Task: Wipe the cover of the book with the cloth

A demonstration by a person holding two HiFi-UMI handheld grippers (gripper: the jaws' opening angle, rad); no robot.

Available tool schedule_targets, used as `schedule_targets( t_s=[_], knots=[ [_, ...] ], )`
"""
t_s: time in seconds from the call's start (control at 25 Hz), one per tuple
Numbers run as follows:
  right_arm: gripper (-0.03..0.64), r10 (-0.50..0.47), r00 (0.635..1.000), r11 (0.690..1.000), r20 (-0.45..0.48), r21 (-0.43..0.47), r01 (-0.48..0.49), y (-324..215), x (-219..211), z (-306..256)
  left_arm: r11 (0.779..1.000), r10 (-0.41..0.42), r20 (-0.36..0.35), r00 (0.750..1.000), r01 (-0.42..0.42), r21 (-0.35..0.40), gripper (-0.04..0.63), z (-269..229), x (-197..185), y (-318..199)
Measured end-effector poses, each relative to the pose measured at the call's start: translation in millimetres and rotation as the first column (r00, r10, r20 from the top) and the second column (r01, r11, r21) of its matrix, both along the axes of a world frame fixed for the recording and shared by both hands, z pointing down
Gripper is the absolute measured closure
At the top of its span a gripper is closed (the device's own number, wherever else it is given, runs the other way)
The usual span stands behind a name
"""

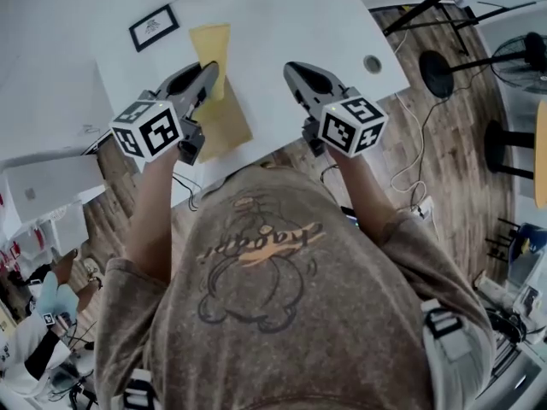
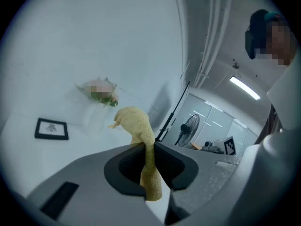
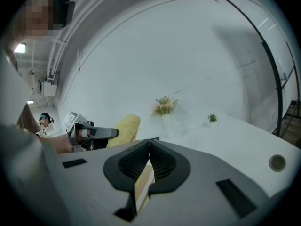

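Note:
A yellow cloth (image 1: 210, 45) hangs from my left gripper (image 1: 208, 69), which is shut on it above the white table (image 1: 291, 15). In the left gripper view the cloth (image 2: 136, 124) runs between the closed jaws of the left gripper (image 2: 148, 147) and sticks out past the tips. A tan-covered book (image 1: 229, 126) lies near the table's front edge, below and beside the left gripper. My right gripper (image 1: 291, 67) hovers to the book's right, with its tips together (image 3: 149, 142). A strip of the book (image 3: 141, 187) shows low in the gap behind them. The cloth (image 3: 124, 128) is also visible there.
A black picture frame (image 1: 154, 26) lies at the table's far left. A flower vase (image 3: 164, 106) and a small plant (image 3: 212, 118) stand at the back. A cable grommet (image 1: 373, 63) sits at the right. Stool bases (image 1: 436, 71) and cables are on the wooden floor.

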State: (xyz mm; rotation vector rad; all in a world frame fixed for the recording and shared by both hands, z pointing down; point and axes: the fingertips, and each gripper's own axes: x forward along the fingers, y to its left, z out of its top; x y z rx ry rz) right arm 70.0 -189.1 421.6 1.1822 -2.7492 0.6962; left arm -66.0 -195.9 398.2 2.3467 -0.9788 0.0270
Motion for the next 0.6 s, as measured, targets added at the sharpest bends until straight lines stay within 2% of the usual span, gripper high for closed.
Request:
schedule_targets(
  t_s=[0.16,0.24,0.36,0.48,0.6],
  knots=[
    [0.617,0.002,0.998,0.995,-0.065,0.1,0.005,2,-15,-17,0.987,-0.07,0.076,0.995,0.058,0.147,0.546,-16,-22,10],
    [0.603,0.004,0.996,0.99,-0.085,0.14,0.008,7,-22,-23,0.97,-0.114,0.099,0.989,0.089,0.224,0.546,-21,-30,18],
    [0.581,0.0,0.994,0.981,-0.105,0.191,0.02,17,-33,-25,0.938,-0.176,0.092,0.98,0.139,0.318,0.546,-26,-39,33],
    [0.629,-0.024,0.994,0.977,-0.102,0.208,0.045,28,-40,-17,0.927,-0.211,0.108,0.972,0.164,0.338,0.546,-18,-44,44],
    [0.621,-0.027,0.994,0.977,-0.109,0.209,0.05,35,-44,-5,0.93,-0.225,0.13,0.966,0.174,0.322,0.546,-3,-46,51]
  ],
)
